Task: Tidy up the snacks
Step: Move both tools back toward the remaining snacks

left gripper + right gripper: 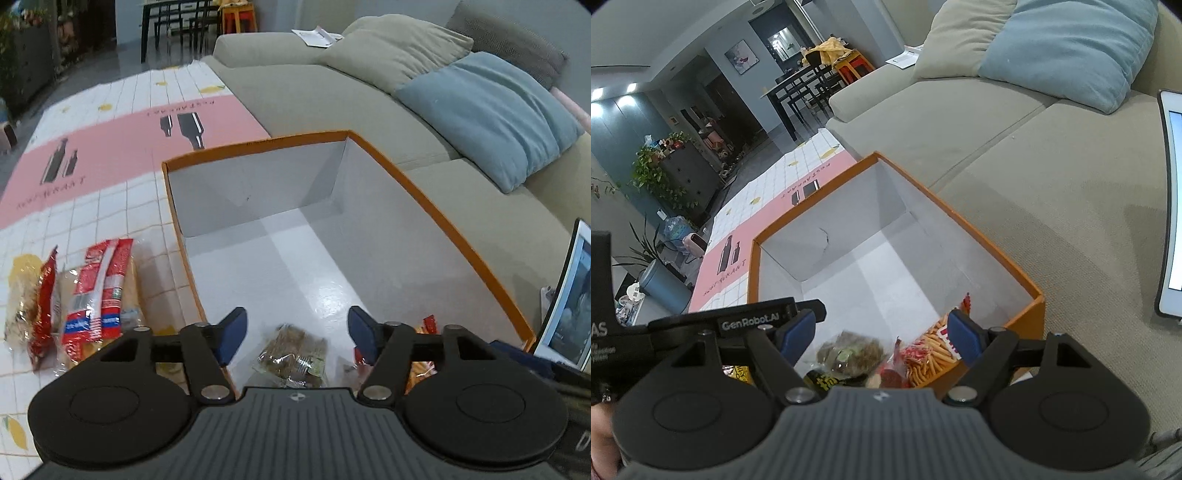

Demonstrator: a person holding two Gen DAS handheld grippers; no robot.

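An orange box (439, 214) with a white inside stands on the mat; it also shows in the right wrist view (979, 240). At its near end lie a clear bag of brown biscuits (291, 354) (849, 354), a red pack of orange sticks (931, 354) and a black-and-yellow pack (822, 382). My left gripper (297, 332) is open and empty above the biscuit bag. My right gripper (881, 336) is open and empty above the same snacks. Several red-and-white snack bags (99, 295) lie on the mat left of the box.
A grey sofa (332, 99) with a blue cushion (491, 114) runs behind and right of the box. A tablet (1172, 206) lies on the sofa at right. The left gripper's body (720, 325) shows at left in the right wrist view.
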